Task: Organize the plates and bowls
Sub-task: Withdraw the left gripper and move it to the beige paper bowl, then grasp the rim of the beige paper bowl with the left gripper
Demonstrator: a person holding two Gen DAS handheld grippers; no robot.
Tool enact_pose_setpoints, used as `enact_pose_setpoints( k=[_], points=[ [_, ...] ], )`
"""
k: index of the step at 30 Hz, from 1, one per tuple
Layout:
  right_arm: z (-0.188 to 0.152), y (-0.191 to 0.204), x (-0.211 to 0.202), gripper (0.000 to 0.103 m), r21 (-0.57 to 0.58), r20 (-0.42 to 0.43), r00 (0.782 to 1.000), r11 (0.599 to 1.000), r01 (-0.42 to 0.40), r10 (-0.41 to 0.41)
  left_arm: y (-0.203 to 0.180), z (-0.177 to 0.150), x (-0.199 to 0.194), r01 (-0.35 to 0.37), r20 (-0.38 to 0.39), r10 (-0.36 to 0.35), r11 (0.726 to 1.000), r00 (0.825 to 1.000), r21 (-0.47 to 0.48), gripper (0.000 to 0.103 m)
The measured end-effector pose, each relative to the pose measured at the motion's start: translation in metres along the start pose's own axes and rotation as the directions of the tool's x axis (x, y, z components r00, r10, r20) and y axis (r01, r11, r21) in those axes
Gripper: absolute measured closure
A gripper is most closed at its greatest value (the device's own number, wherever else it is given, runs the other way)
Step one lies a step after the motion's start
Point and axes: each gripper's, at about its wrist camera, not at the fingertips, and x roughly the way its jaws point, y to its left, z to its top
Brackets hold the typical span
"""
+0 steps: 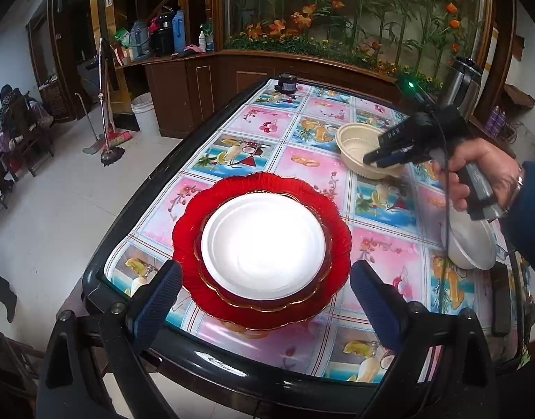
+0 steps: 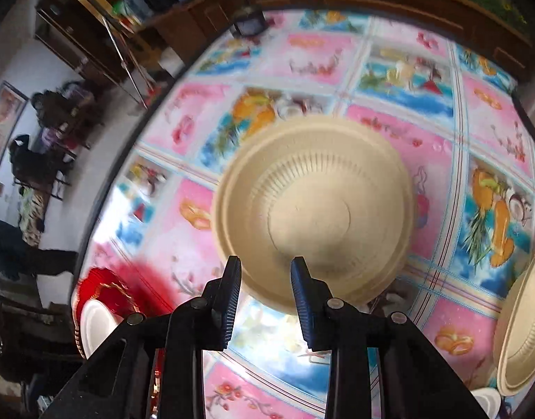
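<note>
A: How far are you with the plates and bowls?

B: The plates look finished, I think. The white plate [image 1: 264, 246] sits on a smaller red plate, and both sit on the big red plate [image 1: 183, 223], all near the front edge of the table [image 1: 204, 352]. The bowls are what is left for you. One beige bowl [image 2: 312, 213] stands alone in the middle of the table. A second beige bowl [image 2: 522, 328] is at the right edge of your right camera, and something white [image 2: 489, 401] lies just under it. From the left camera a white bowl [image 1: 471, 244] stands below your right hand [image 1: 483, 171].

A: And your grippers?

B: Your left gripper [image 1: 265, 295] is wide open and holds nothing. It hangs over the front of the plate stack, one finger on each side, not touching.

A: The right one?

B: Your right gripper [image 2: 265, 279] has its jaws partly closed, with a narrow gap. The near rim of the beige bowl lies just at the fingertips [image 2: 232, 279]. I cannot tell if the pads press the rim, so I judge that you do not hold it yet.
</note>
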Motion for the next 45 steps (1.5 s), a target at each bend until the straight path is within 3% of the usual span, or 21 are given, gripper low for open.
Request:
enact_pose_setpoints(
  k=[5,13,16,20,25,26,28,31,45],
  points=[
    [-0.033,0.005,-0.005,0.071,-0.072,-0.062,0.998,0.997,-0.004,0.0,-0.003,0.007,0.01,0.03,-0.012,-0.03,1.0,0.999,-0.001,0.006],
    [-0.143,0.01,-0.044,0.07,-0.246,-0.197,0.979,0.964,-0.101,0.052,-0.029,0.014,0.023,0.121,-0.037,-0.119,0.99,0.992,0.069,0.007],
    [-0.175,0.011,-0.074,0.07,-0.308,-0.167,0.981,0.94,-0.148,0.1,-0.04,0.018,0.029,0.171,-0.056,-0.167,0.982,0.984,0.076,0.007],
    [-0.189,-0.017,-0.102,0.07,-0.163,-0.038,0.994,0.981,-0.107,0.102,-0.063,0.022,0.043,0.252,-0.109,-0.243,0.964,0.964,0.079,0.007],
    [-0.205,-0.045,-0.109,0.071,0.001,0.017,0.995,0.995,-0.096,0.096,-0.093,0.035,0.067,0.281,-0.203,-0.258,0.955,0.945,0.095,0.007],
    [-0.208,-0.049,-0.11,0.071,0.024,0.026,0.996,0.995,-0.092,0.091,-0.096,0.038,0.072,0.282,-0.216,-0.257,0.955,0.942,0.094,0.009],
    [-0.212,-0.058,-0.108,0.071,0.088,0.039,0.996,0.992,-0.088,0.085,-0.102,0.044,0.085,0.298,-0.26,-0.27,0.952,0.927,0.074,0.023],
    [-0.218,-0.066,-0.105,0.071,0.146,0.052,0.994,0.984,-0.098,0.091,-0.105,0.047,0.099,0.324,-0.299,-0.3,0.946,0.906,0.03,0.028],
    [-0.223,-0.085,-0.105,0.071,0.205,0.095,0.99,0.972,-0.118,0.1,-0.118,0.063,0.121,0.316,-0.336,-0.278,0.947,0.9,0.063,0.027]
  ],
)
